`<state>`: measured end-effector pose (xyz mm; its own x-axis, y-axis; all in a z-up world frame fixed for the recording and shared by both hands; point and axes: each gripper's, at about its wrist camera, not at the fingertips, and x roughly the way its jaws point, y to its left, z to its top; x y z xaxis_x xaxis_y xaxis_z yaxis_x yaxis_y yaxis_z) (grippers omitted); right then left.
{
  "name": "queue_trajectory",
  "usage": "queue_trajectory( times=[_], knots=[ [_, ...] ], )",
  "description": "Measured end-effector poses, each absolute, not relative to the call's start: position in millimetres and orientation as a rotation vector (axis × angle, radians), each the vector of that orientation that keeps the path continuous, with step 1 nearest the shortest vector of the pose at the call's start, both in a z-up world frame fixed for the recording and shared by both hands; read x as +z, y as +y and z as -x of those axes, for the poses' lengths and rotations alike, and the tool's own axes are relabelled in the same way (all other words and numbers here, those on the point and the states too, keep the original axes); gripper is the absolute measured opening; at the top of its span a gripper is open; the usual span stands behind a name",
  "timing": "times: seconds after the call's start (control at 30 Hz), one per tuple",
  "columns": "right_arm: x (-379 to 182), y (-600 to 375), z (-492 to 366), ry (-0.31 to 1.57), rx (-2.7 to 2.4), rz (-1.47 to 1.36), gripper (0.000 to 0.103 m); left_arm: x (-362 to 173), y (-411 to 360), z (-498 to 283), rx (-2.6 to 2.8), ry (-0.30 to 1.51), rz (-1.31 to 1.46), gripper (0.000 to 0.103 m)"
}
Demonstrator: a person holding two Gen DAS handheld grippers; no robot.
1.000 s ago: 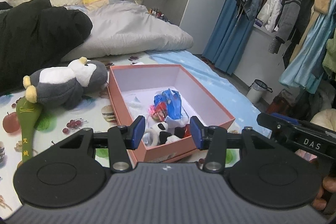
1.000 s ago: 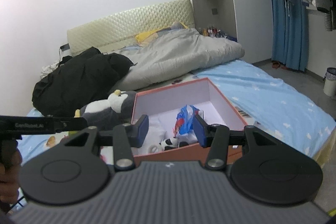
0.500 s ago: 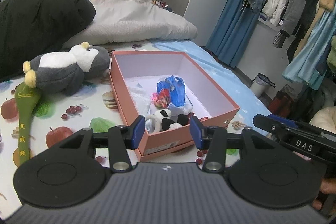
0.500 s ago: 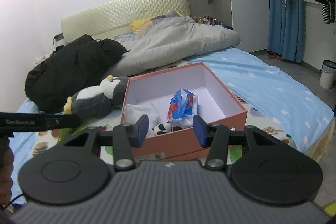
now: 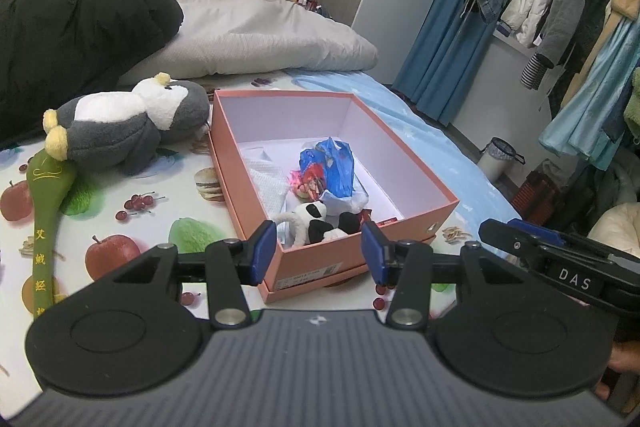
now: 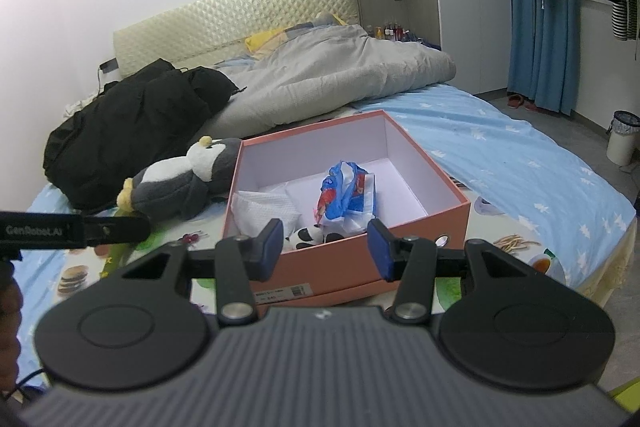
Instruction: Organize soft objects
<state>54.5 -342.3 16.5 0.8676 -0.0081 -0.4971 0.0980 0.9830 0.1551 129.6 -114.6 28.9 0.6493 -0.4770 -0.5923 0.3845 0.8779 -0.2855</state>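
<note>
Grey-and-white plush penguin lies outside the box, on the left gripper's side.

Left wrist view: the left gripper [image 5: 318,247] hangs open and empty before the salmon-pink cardboard box [image 5: 404,163]; the plush penguin [image 5: 124,125] lies left of it on the fruit-print sheet [image 5: 132,223], long axis running left-right. Right wrist view: the right gripper [image 6: 325,249], open and empty, faces the box's near wall; the penguin is probably farther from it.
</note>
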Motion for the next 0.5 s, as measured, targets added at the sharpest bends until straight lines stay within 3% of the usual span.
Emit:
queue_trajectory(
  times=[0.13,0.17,0.2,0.27,0.37,0.5],
  knots=[
    [16,-344,-55,0.518,-0.053,-0.172,0.05,29,-114,-130,-0.486,0.711,0.14,0.053],
    [17,-345,-55,0.519,-0.051,-0.172,0.055,30,-114,-130,-0.483,0.712,0.143,0.059],
    [17,-346,-56,0.519,-0.051,-0.175,0.061,29,-114,-131,-0.477,0.713,0.145,0.063],
    [18,-348,-56,0.512,-0.055,-0.176,0.09,30,-113,-131,-0.461,0.707,0.136,0.083],
    [18,-350,-56,0.512,-0.072,-0.159,0.089,32,-114,-132,-0.452,0.696,0.128,0.098],
    [16,-353,-58,0.521,-0.074,-0.177,0.089,34,-114,-132,-0.438,0.696,0.119,0.101]
  ],
)
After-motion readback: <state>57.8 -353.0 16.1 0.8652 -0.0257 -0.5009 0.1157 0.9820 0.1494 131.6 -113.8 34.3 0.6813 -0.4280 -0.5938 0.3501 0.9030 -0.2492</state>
